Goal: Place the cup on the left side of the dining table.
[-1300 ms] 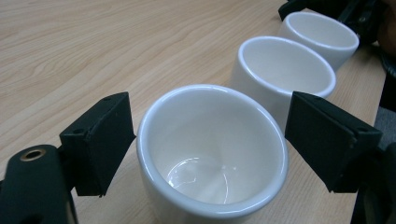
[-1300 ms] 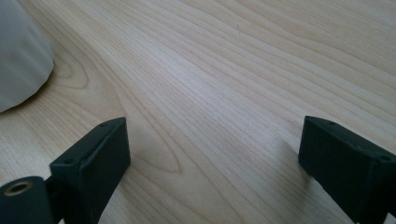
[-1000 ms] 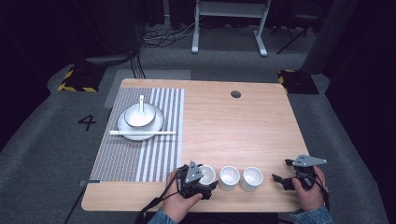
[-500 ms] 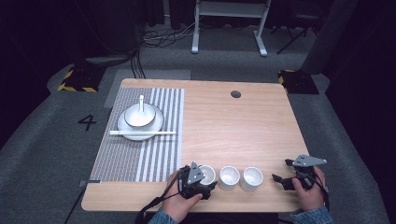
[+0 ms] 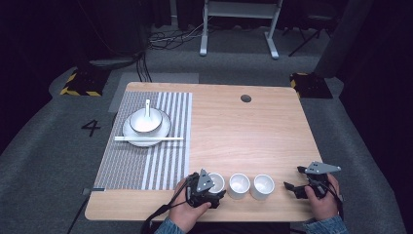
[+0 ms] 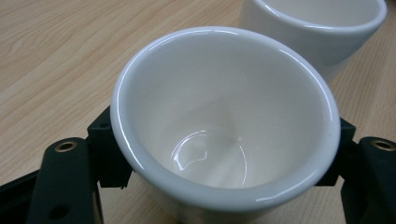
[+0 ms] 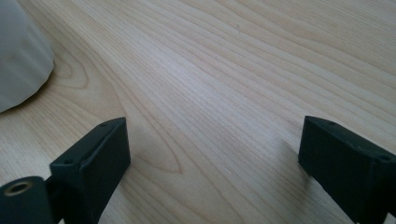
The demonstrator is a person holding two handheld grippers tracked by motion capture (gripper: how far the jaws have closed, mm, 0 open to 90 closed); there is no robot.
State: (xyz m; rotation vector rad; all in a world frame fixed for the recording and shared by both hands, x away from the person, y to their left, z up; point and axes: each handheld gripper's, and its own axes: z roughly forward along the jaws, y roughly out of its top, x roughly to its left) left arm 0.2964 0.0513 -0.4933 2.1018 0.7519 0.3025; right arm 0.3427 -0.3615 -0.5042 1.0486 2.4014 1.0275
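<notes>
Left gripper: your jaws are closed on the leftmost white cup, one jaw at each side of its wall; the cup stands upright near the front edge of the table.
Right gripper: your jaws stand wide apart and hold nothing; they are low over bare wood.
Other cups: the middle cup and the right cup stand in one row, just beside the held cup.
Far left: bowl on a plate, on the striped mat.

White cups, grey-and-white striped mat, pale wood-grain table
</notes>
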